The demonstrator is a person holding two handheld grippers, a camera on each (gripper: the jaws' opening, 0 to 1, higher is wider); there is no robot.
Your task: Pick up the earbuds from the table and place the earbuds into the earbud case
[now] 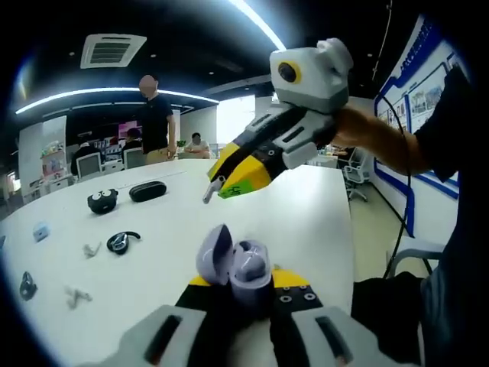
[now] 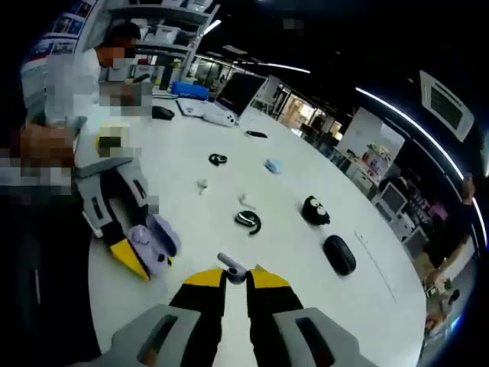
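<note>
Jaws on your right gripper [image 2: 236, 281] are pinched on a white earbud [image 2: 231, 269] — it sits right at the tips, stem sticking out sideways across them. Jaws on your left gripper [image 1: 246, 297] are clamped on the lilac earbud case [image 1: 235, 265], lid swung open and standing up on the far-left side of the body, cavity facing up.

Key relation: from the right jaws, the open case [image 2: 153, 243] lies to the left and just ahead, held low over the white surface [image 2: 290, 252]. From the left jaws, your right gripper [image 1: 216, 186] hangs above and beyond the case, tips aimed down toward the surface, well apart from the cavity yet.

My read — the bud's long axis is crosswise to the jaws, so you'll likely need to roll the right wrist to line it with a case pocket before lowering. Which pocket it fits, I can't tell.

Other earbuds and dark cases lie further out ahead of the right jaws.
</note>
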